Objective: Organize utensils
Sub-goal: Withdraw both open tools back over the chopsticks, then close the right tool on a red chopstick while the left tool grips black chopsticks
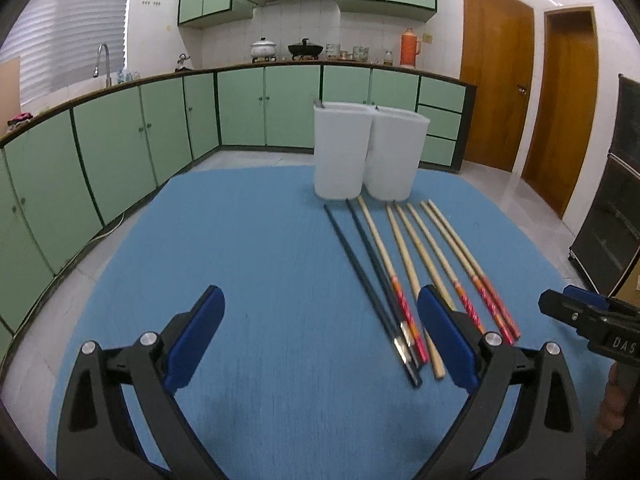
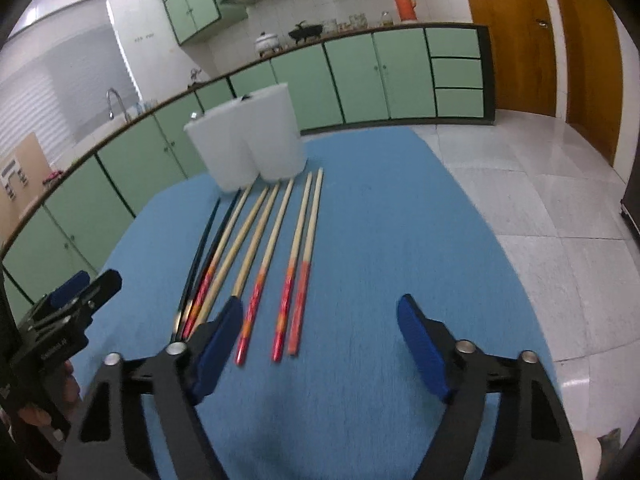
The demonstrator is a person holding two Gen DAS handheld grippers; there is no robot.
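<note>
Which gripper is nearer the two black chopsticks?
Left. The left gripper is open with the black chopsticks just inside its right finger; the right gripper, also open, sits farther right, past the wooden ones.

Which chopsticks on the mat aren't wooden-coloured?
The two black chopsticks at the left end of the row, as seen from both wrist views. All the others are pale wood, most showing red patterned handles; these two are dark along their whole length with metallic ends.

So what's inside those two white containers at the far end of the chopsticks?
Little shows. The white containers are opaque and seen from the side. A thin dark tip pokes above the left one's rim and another small tip above the right one's; what these are, and anything deeper inside, is hidden.
</note>
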